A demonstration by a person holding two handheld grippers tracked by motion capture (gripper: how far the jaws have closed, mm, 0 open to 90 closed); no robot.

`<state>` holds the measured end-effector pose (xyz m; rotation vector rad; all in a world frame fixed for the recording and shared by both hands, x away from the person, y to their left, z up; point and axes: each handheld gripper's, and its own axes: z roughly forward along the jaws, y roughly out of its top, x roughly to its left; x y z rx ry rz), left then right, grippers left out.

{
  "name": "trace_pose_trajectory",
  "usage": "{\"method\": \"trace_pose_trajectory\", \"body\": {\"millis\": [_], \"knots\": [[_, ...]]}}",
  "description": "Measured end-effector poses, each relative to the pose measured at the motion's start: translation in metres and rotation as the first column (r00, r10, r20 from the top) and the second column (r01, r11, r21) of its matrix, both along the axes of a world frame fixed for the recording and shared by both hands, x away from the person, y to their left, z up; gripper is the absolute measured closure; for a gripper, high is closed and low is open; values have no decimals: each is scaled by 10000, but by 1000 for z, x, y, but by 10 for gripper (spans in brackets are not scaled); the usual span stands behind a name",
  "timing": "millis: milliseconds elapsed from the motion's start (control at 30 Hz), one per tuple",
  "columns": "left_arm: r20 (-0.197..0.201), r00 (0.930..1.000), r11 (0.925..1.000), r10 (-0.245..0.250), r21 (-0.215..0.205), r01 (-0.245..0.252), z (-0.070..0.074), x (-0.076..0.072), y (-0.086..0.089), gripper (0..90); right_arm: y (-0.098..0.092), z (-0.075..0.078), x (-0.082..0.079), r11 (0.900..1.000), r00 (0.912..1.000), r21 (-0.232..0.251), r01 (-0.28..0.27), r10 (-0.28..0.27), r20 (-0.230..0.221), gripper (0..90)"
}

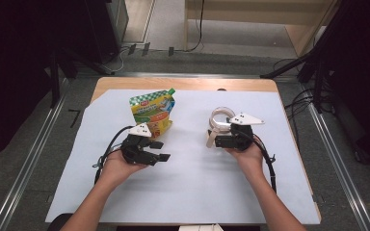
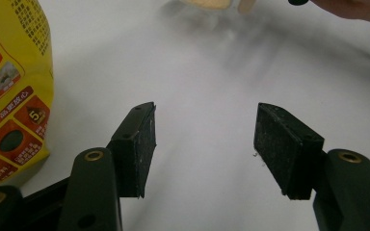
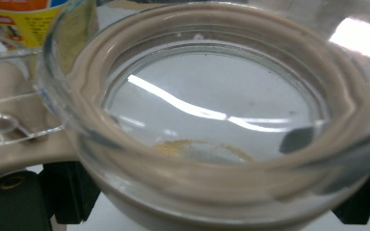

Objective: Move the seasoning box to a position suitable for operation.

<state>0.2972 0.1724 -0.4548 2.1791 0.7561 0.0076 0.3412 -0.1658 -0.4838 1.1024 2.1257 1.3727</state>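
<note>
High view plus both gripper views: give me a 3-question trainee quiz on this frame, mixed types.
1. True or false: the left hand-held gripper is clamped on the yellow pouch.
2. Multiple choice: the right hand-held gripper holds A) a clear lidded container, B) a spoon, C) a paper cup.
3. Short answer: what covers the wooden table?

Key
1. False; its jaws stand open over bare sheet, pouch beside them.
2. A; the clear container with beige rim sits between its jaws.
3. A white sheet.
</note>
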Motion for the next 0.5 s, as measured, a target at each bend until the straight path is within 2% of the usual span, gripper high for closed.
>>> {"method": "trace_pose_trajectory", "body": {"millis": [167, 300, 500], "knots": [[-114, 9999, 10000, -50, -31, 50, 1, 1, -2, 414, 8, 1, -13, 9994, 9994, -9, -341, 340, -22, 120], [59, 9999, 9999, -114, -24, 114, 3, -1, -2, 416, 17, 1, -20, 9979, 9979, -55, -638, 637, -62, 120], [55, 10000, 10000, -15, -48, 16, 4, 1, 0, 416, 30, -2, -30, 9948, 9948, -127, -1006, 1003, -194, 120]]}}
